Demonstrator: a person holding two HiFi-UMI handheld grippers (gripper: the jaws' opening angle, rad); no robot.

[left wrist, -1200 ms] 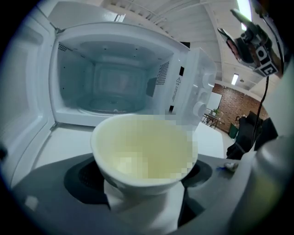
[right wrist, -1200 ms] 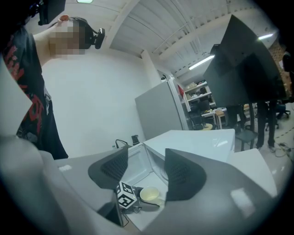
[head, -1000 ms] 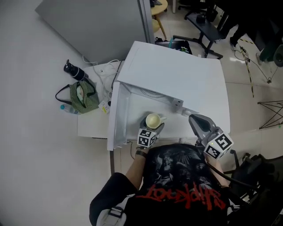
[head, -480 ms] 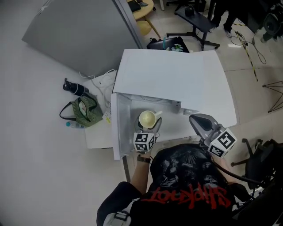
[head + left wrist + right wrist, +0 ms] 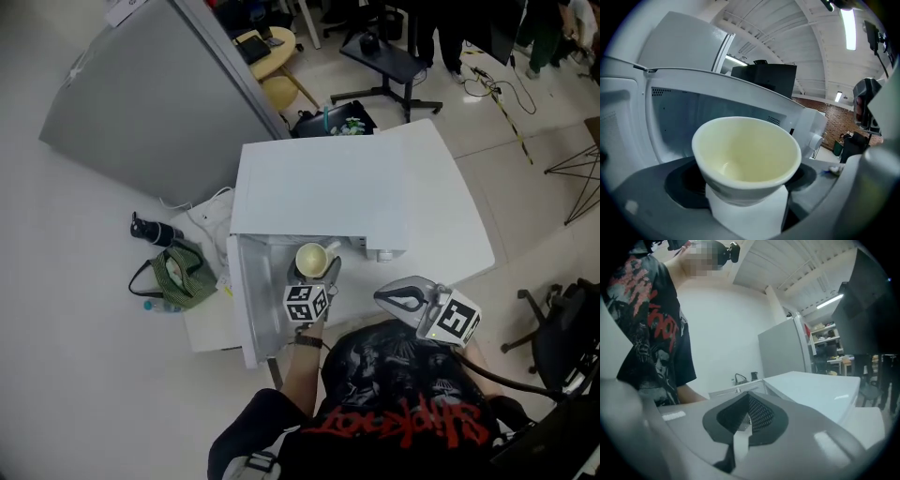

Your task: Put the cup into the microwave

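Note:
A cream cup with a side handle sits between the jaws of my left gripper, which is shut on it just in front of the open white microwave. The left gripper view looks over the cup, held upright and empty, with the microwave's cavity right behind it. The microwave door is swung open to the left. My right gripper is shut and empty, pointing left, in front of the microwave's control side; its jaws are pressed together.
The microwave stands on a low white table. A green bag and a black bottle lie on the floor to the left. A grey panel stands behind, and chairs and cables are farther back.
My left gripper has lifted the cup and carried it closer to the microwave opening. My right gripper has swung leftward and turned to point left.

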